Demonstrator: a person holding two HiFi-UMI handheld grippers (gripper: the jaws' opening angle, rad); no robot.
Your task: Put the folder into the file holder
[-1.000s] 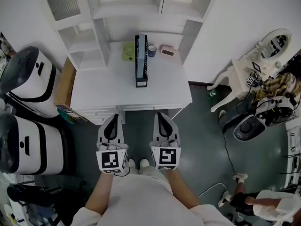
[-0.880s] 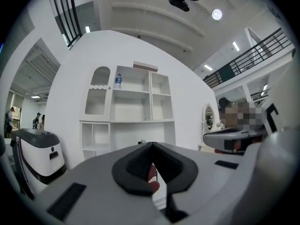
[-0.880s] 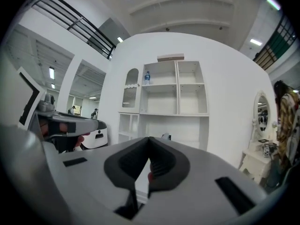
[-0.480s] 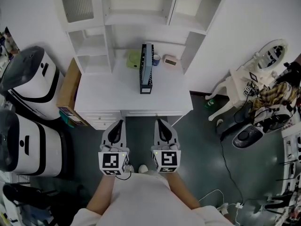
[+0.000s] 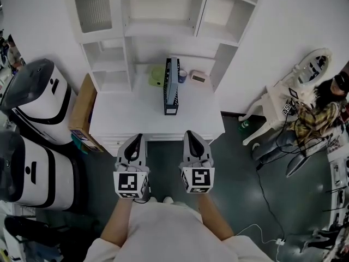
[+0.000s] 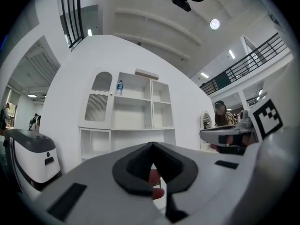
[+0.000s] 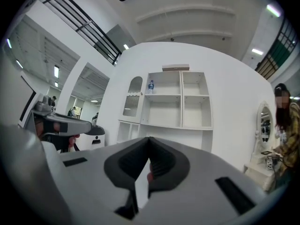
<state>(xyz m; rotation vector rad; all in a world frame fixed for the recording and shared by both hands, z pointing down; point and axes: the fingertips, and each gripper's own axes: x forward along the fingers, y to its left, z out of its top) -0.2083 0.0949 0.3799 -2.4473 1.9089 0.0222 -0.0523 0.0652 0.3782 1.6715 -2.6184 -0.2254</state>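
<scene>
A dark file holder [image 5: 171, 101] stands upright in the middle of the white desk [image 5: 125, 119]. A pale blue folder [image 5: 173, 76] appears to stand inside it. Both grippers hang side by side in front of the desk's near edge, over the dark floor, pointing at the desk. My left gripper [image 5: 137, 137] is shut with nothing in it. My right gripper [image 5: 189, 134] is also shut and empty. In the left gripper view the left gripper [image 6: 152, 146] has its jaws together, and the right gripper view shows the right gripper [image 7: 149, 139] the same.
Behind the holder sit a green object [image 5: 157, 76], a blue cup [image 5: 182, 76] and a small pink box [image 5: 198, 78]. White shelves [image 5: 163, 15] rise above the desk. White machines [image 5: 32, 91] and a cardboard box [image 5: 82, 111] stand left; a white chair [image 5: 272, 100] and a person [image 5: 322, 108] are right.
The desk and holder have slid lower in the head view and look slightly nearer. Both grippers stay shut and side by side; the right one has shifted a little forward.
</scene>
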